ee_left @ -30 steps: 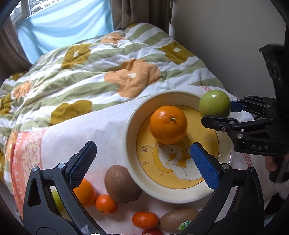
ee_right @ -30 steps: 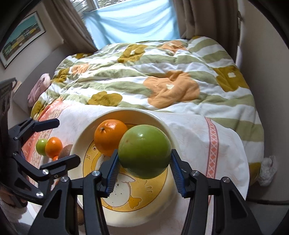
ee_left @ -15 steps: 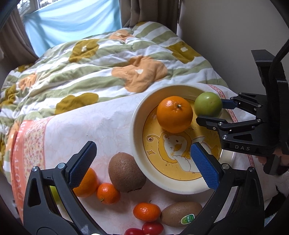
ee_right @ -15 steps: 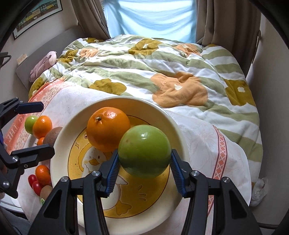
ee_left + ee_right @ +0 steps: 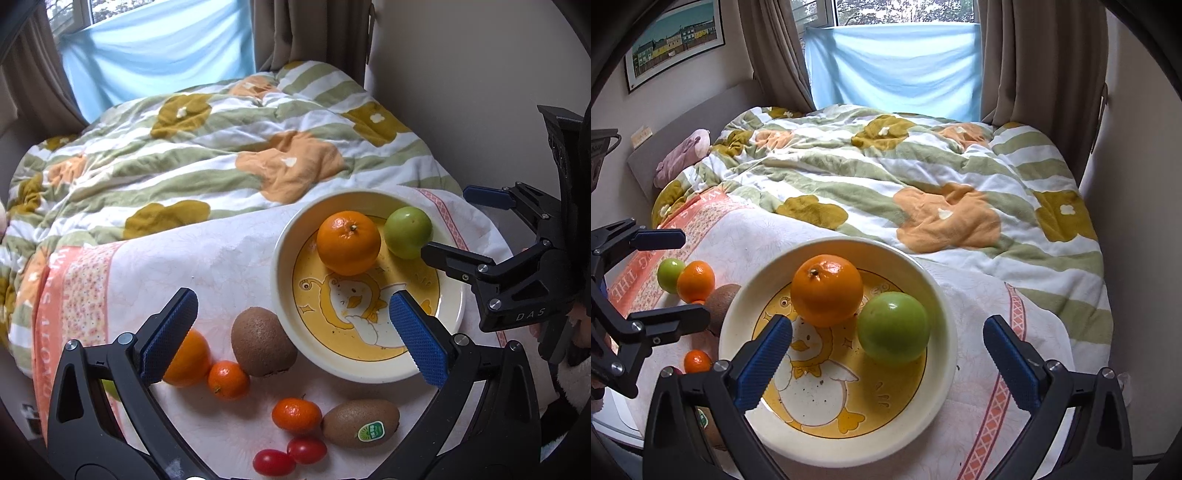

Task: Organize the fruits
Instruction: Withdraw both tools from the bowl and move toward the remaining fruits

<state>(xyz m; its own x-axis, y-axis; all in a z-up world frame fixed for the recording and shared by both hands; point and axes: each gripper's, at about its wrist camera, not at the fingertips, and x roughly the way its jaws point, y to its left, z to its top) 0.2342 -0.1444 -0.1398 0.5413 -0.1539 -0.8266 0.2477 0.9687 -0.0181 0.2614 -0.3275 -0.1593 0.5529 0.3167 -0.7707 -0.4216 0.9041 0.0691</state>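
Observation:
A cream plate [image 5: 281, 258] [image 5: 738, 314] with a yellow duck print holds a big orange [image 5: 348, 242] [image 5: 826, 290] and a green apple [image 5: 407, 232] [image 5: 893, 328], which rests beside the orange. My right gripper [image 5: 886, 325] [image 5: 447, 219] hovers over the plate's right side. Its jaws are opening, wide on either side of the apple, and the pads do not touch it. My left gripper [image 5: 290, 299] [image 5: 692, 275] stands open and empty above the loose fruit left of the plate: two kiwis [image 5: 263, 341] [image 5: 360, 422], an orange [image 5: 186, 358], two mandarins [image 5: 228, 379] [image 5: 296, 414] and two cherry tomatoes [image 5: 306, 449].
A small green fruit [image 5: 670, 274] lies at the far left of the patterned cloth [image 5: 166, 258]. Behind it spreads a flowered quilt [image 5: 221, 155] on a bed. A wall [image 5: 461, 92] rises close on the right, and a hand [image 5: 580, 325] holds the right gripper.
The right gripper's jaws have spread and let go of the green apple, which now sits in the plate next to the orange. The left gripper has drawn back and up a little.

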